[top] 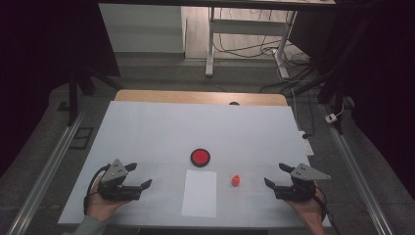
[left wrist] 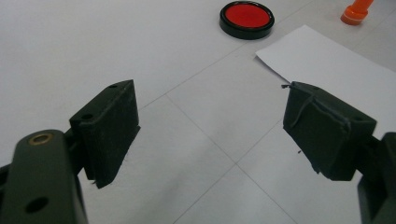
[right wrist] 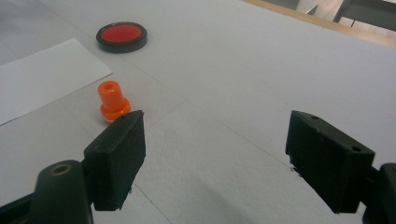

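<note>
While both grippers sit spread and empty near the table's (top: 147, 127) front edge up top, left gripper (left wrist: 212, 135) faces paper (left wrist: 336, 70) and ink pad (left wrist: 246, 18). Right gripper (right wrist: 215, 158) has the stamp (right wrist: 113, 103) just ahead: looks light, rigid, probably tippy, so pinch its neck.

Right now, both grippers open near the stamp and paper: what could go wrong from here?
1. The orange stamp is small and stands upright; the right gripper, open beside it, could tip it over with an off-centre approach.
2. The paper sheet lies loose and flat; the left gripper, also open, may push it rather than lift it.
3. The red ink pad sits close to the sheet's far edge, so a shoved sheet could slide into it.
</note>
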Motion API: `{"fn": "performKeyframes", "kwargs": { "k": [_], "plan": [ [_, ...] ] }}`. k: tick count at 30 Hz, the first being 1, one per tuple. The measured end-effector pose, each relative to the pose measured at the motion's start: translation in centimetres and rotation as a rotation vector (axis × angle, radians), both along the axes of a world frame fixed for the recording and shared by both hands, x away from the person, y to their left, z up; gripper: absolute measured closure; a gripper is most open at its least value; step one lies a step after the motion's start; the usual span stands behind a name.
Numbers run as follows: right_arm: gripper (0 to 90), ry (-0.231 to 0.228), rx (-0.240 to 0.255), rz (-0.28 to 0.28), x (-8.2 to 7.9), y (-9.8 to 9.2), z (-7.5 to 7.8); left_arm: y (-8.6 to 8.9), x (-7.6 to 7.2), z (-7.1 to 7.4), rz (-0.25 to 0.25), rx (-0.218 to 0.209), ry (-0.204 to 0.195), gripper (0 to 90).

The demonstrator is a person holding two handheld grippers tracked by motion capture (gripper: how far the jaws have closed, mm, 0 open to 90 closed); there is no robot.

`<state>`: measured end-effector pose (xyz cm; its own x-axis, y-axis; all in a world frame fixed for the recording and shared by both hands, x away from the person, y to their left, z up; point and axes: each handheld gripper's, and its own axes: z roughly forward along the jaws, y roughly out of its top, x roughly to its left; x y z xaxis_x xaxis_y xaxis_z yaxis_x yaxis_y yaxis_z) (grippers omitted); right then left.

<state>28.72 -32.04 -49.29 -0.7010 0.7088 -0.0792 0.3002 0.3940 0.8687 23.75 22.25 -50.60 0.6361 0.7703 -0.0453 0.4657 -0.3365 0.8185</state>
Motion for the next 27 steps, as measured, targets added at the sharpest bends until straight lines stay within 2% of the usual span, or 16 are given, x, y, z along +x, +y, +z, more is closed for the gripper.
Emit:
{"fn": "performKeyframes", "kwargs": {
  "k": [13, 27],
  "plan": [
    [21.9, 0.008, 0.027, 0.002, -0.11, -0.28, -0.13, -0.04, 0.13, -0.27, 0.006, -0.007, 0.022, 17.2],
    [23.1, 0.024, 0.015, 0.002, -0.07, 0.04, -0.34, 0.02, 0.21, -0.39, 0.008, -0.013, 0.031, 17.1]
  ]
}}
